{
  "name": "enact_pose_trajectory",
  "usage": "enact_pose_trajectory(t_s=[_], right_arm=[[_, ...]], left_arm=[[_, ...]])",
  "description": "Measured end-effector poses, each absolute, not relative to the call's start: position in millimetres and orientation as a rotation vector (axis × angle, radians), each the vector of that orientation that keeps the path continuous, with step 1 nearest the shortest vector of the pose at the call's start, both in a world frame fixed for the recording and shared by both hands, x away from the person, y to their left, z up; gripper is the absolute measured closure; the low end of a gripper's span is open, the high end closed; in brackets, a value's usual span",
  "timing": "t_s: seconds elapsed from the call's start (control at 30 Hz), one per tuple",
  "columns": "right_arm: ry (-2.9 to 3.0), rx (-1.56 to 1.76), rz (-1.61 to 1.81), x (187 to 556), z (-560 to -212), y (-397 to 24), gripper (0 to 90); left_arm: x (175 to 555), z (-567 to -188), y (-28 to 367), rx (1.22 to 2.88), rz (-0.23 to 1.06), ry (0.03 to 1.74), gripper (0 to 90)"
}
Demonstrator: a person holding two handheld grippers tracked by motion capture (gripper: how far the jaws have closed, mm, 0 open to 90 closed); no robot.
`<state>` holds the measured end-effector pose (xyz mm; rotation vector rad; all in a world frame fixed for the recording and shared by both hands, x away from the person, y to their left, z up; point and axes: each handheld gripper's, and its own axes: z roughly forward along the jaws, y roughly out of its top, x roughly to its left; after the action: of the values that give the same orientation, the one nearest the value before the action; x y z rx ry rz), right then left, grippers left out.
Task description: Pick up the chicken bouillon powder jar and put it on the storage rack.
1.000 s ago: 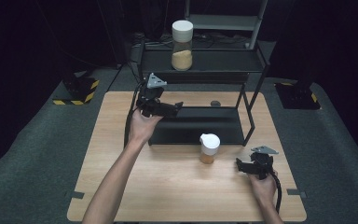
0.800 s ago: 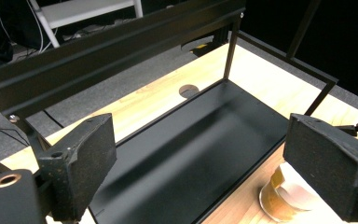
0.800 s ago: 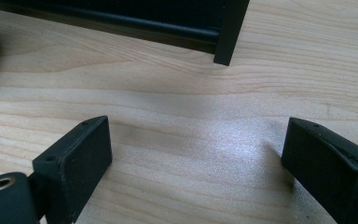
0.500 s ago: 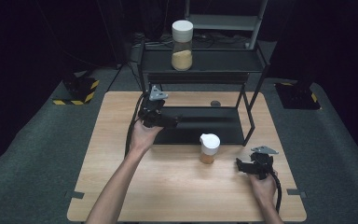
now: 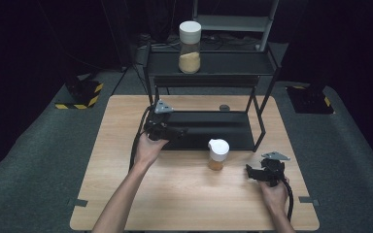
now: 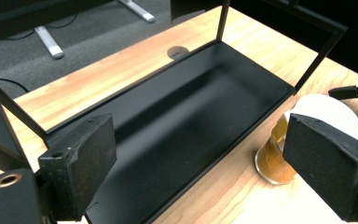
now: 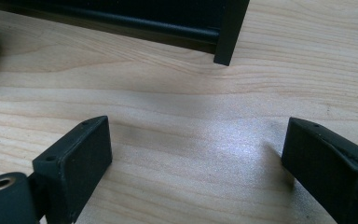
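White-capped jar [image 5: 218, 154] on the counter [image 5: 184, 194]: approach low with the spread, empty left tool [image 5: 171, 132], squaring both pads around its glass.

A wooden table [image 5: 126, 160] stands on grey carpet [image 5: 34, 160]. At its far side stands a black two-tier rack [image 5: 257, 121]. A white-lidded jar of tan powder [image 5: 190, 41] stands upright on the upper shelf. A small dark disc [image 5: 224, 107] lies behind the rack. Yellow-black striped bases [image 5: 80, 97] flank the table.
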<state>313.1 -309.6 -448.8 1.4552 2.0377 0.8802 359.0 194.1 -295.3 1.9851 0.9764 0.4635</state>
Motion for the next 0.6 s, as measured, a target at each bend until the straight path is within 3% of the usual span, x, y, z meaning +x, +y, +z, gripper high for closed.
enact_pose_trajectory(t_s=[0.6], right_arm=[[2.038, 1.455, 0.88, 313.1, -448.8, -309.6, 7.5]], left_arm=[[358.2, -334.4, 190.2, 1.988, 0.445, 1.008, 9.5]])
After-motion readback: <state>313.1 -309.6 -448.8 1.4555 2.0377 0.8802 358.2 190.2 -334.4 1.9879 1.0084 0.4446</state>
